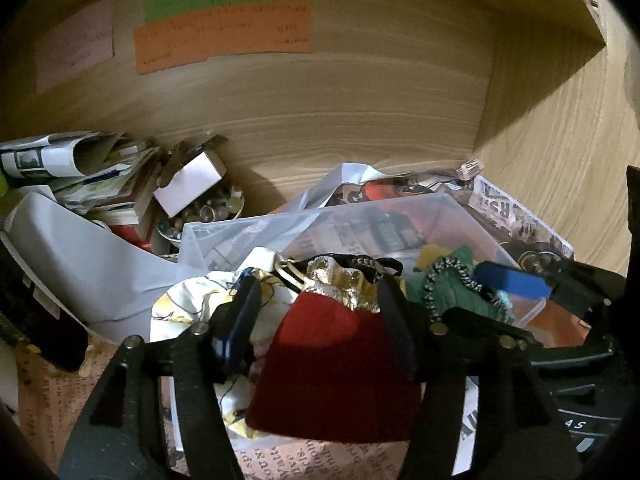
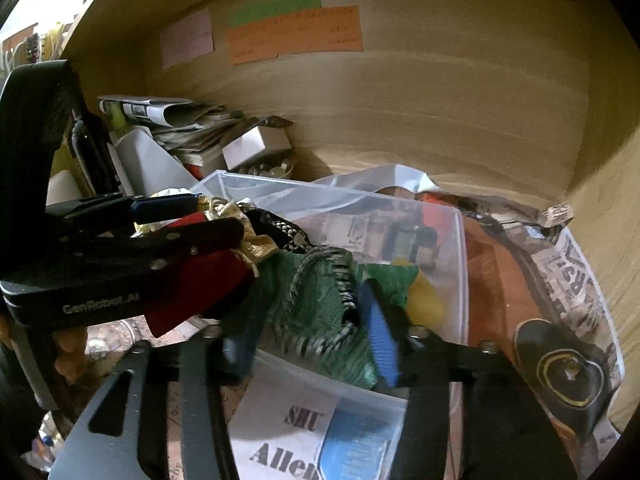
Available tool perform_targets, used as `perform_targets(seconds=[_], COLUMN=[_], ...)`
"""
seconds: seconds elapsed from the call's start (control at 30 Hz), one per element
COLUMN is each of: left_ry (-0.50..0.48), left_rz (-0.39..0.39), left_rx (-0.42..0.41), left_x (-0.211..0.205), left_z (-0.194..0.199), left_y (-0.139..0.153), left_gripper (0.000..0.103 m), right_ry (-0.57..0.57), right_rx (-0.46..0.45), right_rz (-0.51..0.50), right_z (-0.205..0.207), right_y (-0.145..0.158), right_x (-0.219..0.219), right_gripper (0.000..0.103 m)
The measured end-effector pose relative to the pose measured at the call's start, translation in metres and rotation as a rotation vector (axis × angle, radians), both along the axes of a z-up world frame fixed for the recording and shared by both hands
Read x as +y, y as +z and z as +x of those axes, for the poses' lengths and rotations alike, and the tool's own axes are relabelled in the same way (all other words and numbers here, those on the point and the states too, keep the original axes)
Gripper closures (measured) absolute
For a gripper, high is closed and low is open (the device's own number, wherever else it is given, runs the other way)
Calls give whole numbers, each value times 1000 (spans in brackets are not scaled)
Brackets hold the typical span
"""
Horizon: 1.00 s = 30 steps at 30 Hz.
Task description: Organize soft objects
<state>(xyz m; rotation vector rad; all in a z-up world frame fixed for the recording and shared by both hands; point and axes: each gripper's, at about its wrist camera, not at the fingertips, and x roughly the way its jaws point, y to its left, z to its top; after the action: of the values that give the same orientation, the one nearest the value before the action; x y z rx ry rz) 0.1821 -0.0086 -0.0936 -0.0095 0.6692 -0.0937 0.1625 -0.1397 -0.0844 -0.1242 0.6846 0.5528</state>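
My left gripper (image 1: pixel 316 320) is shut on a red velvet pouch (image 1: pixel 332 364) with a gold-trimmed neck, held just in front of a clear plastic box (image 1: pixel 312 224). The pouch also shows in the right wrist view (image 2: pixel 192 284), with the left gripper (image 2: pixel 224 216) around it. My right gripper (image 2: pixel 312 336) is shut on a green woven pouch (image 2: pixel 316 308) with black-and-white cord, held over the near rim of the clear box (image 2: pixel 456 240). A yellow soft item (image 2: pixel 426 300) lies inside the box. A white and yellow patterned cloth (image 1: pixel 188 308) lies below the left gripper.
Wooden cabinet back wall with orange (image 1: pixel 224 38), green and pink paper labels. A stack of papers and booklets (image 1: pixel 80 168), a small white box (image 1: pixel 188 184) and a bowl of small metal pieces (image 1: pixel 208 212) stand at the back left. A newspaper-print bag (image 2: pixel 568 272) lies to the right.
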Motion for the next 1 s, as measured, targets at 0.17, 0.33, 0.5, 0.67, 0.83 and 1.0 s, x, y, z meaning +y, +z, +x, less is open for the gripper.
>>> perform_targets(seconds=[0.17,0.33,0.5,0.67,0.83,1.0], left_ry=[8,21,38,56,57,54], left_rz=[5,-7,-9,-22,-25,-31], left_rx=[-35,-93,-176,-270,-342,-389], left_x=[3,9,14,16,17,17], left_z=[-15,-34,-62,-90,-116,-136], left_y=[11,28,49,69,84,93], left_gripper=[32,25,25,25,18,13], right_ry=[-25,-44,-60,-76,-82,-81], right_rx=[-44,-91,-151,-224,-294,-347], right_rz=[5,27,75,134,175,202], right_z=[-8,-19,-36,-58,-79,-96], right_y=[10,26,48,72,92,104], right_x=[-5,-14,-24,-36,-44,-45], right_gripper=[37,37,37,33,27,21])
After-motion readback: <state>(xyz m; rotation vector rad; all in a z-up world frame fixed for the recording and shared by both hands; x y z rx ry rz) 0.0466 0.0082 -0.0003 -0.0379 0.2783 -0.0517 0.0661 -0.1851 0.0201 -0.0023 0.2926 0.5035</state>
